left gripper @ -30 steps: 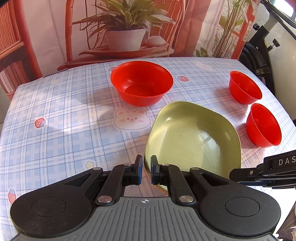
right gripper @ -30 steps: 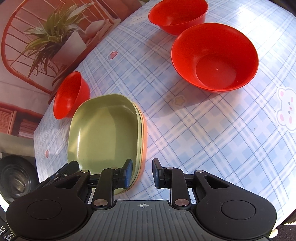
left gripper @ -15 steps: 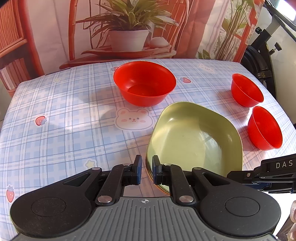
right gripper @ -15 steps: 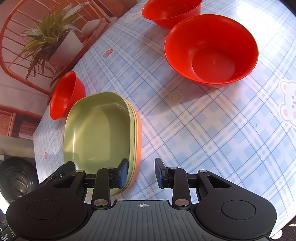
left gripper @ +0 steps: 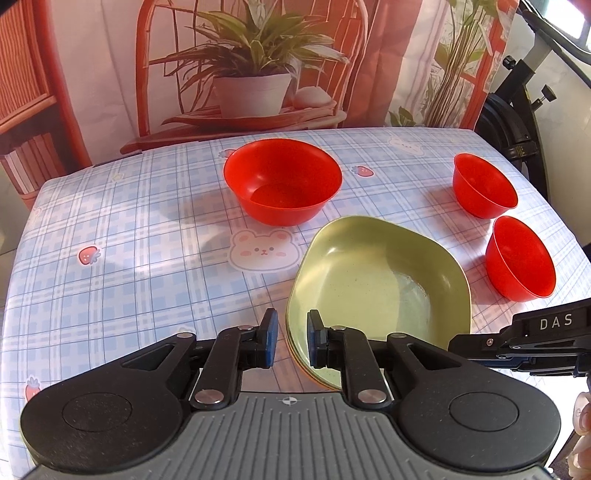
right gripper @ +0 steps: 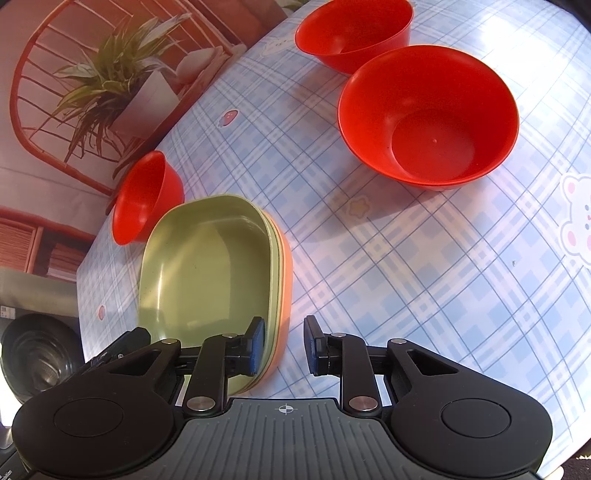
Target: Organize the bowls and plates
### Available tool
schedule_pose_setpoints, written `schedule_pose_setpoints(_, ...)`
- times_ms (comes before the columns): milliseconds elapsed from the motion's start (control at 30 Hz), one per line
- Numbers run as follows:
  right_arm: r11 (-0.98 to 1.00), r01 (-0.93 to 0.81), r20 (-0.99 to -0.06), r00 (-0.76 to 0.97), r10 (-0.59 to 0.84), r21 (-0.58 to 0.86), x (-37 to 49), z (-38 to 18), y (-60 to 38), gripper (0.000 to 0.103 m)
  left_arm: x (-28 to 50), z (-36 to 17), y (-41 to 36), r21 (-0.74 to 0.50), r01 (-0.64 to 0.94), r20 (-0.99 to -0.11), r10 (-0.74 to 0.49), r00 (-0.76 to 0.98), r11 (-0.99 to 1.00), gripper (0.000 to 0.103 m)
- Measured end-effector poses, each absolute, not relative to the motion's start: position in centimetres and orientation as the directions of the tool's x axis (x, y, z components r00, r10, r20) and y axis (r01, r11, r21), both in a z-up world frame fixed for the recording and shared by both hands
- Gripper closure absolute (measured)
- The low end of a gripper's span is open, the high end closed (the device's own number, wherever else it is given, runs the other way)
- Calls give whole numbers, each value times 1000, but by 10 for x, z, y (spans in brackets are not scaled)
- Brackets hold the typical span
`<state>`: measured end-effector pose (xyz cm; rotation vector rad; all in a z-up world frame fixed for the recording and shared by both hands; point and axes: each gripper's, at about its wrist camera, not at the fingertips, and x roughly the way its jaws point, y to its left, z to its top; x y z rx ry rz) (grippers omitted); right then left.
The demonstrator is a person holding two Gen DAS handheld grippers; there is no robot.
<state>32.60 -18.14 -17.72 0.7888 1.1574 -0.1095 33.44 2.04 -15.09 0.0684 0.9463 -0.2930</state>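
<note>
A stack of plates, green on top (left gripper: 376, 291) with an orange one underneath, rests on the checked tablecloth; it also shows in the right wrist view (right gripper: 207, 273). My left gripper (left gripper: 291, 343) is open with its jaws on either side of the stack's near rim. My right gripper (right gripper: 283, 347) is open astride the stack's other rim. A large red bowl (left gripper: 282, 184) stands behind the stack. Two small red bowls (left gripper: 484, 190) (left gripper: 519, 258) stand at the right; they appear large in the right wrist view (right gripper: 428, 118) (right gripper: 354, 31).
The large bowl shows small at the left in the right wrist view (right gripper: 144, 197). A plant backdrop (left gripper: 255, 74) hangs behind the table. Black equipment (left gripper: 517, 110) stands off the table's far right corner. The table edge (left gripper: 22, 236) curves at the left.
Both grippers have opened wider around the plate stack's rim. The stack now lies lower, on the table. The right wrist view has swung a little toward the red bowls.
</note>
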Motion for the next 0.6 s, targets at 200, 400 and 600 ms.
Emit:
schedule_pose_setpoints(200,795,369,-818,517,254,481,328,-157,-184,68,333,-133,22,-81,276,-775,-234,587,958,63)
schedule_pose_setpoints(400,847,212,-735,622,268,488,331,-138,-182,59,340,-119,27,-98,246,-759,-232,608,964,60)
schedule_pose_setpoints(600,920,4,-646,714,271,391,335,-115,-177,57,349,-104,39,-128,202,-731,-230,642,971,60)
